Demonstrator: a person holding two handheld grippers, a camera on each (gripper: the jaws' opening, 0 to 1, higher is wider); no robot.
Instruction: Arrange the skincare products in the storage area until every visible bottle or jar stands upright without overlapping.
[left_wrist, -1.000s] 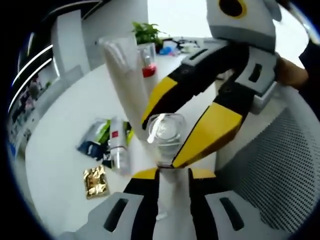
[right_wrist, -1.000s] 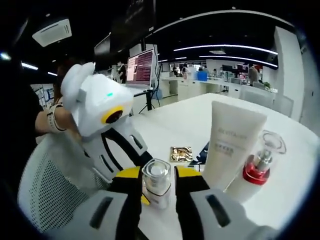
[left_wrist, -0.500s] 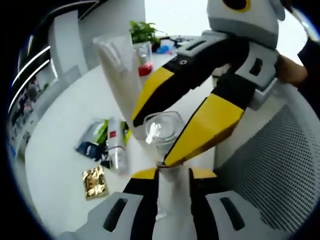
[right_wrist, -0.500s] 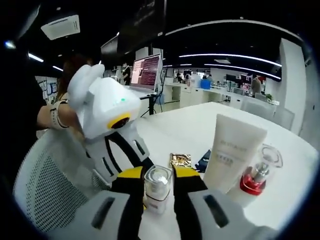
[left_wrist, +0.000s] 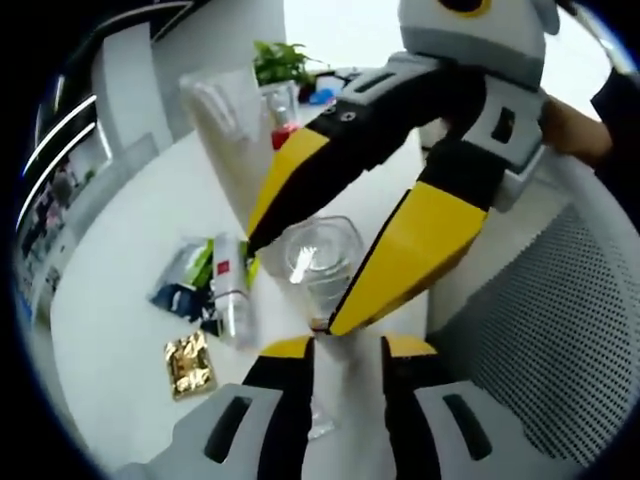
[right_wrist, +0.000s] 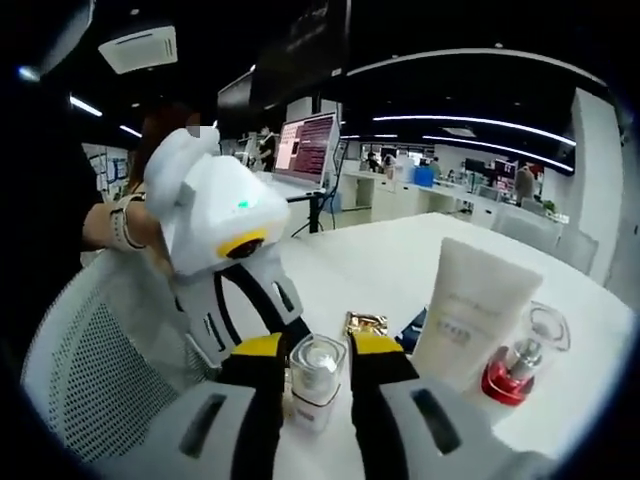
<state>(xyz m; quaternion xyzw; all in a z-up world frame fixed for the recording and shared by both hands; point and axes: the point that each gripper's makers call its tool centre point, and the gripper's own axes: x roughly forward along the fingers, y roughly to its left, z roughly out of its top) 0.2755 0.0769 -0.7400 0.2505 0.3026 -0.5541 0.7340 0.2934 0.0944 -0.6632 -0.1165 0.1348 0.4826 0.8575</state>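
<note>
2 grippers meet at 1 clear-capped bottle (right_wrist: 316, 385) near the table (left_wrist: 120, 300) edge. Right gripper (left_wrist: 300, 285) is clamped on its cap; left gripper (left_wrist: 345, 350), which gripped the body 1 s ago, now has its jaws slightly apart. Tube (right_wrist: 470, 310) and red pump (right_wrist: 515, 370) stand upright; 1 small bottle (left_wrist: 232, 290) lies flat, awaiting righting.

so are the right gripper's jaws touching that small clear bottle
Touching. In the right gripper view, the right gripper has its yellow jaws pressed on both sides of the clear bottle, with no gap showing.
</note>
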